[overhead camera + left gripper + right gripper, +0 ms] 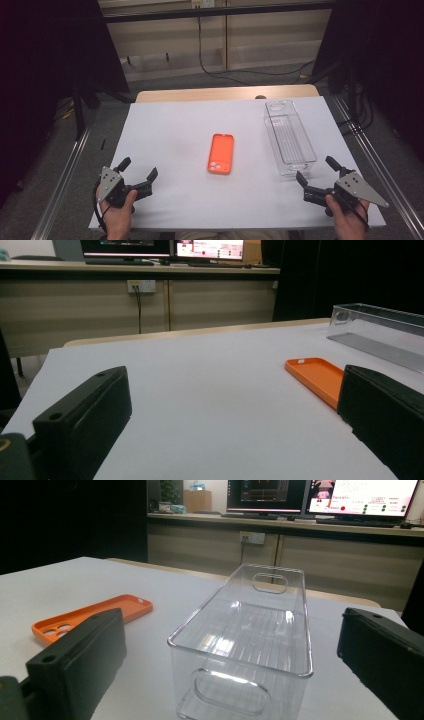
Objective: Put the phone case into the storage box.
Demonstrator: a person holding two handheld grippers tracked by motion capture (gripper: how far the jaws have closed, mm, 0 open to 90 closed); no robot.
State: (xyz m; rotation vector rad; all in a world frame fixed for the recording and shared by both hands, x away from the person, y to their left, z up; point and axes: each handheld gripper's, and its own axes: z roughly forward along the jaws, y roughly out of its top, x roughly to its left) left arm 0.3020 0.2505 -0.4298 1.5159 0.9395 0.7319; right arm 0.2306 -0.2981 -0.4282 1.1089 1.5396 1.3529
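An orange phone case lies flat in the middle of the white table cover, camera cut-outs toward the person. To its right stands a clear plastic bin, long and narrow, with nothing in it. My left gripper rests at the front left corner, open, nothing between its jaws; the orange phone case lies ahead to its right. My right gripper is at the front right, open, just short of the near end of the clear bin. The orange phone case lies left of that bin.
The wooden table edge shows beyond the white cover. Metal rails run along both sides of the table. A desk with monitors stands behind, with a cable on the floor.
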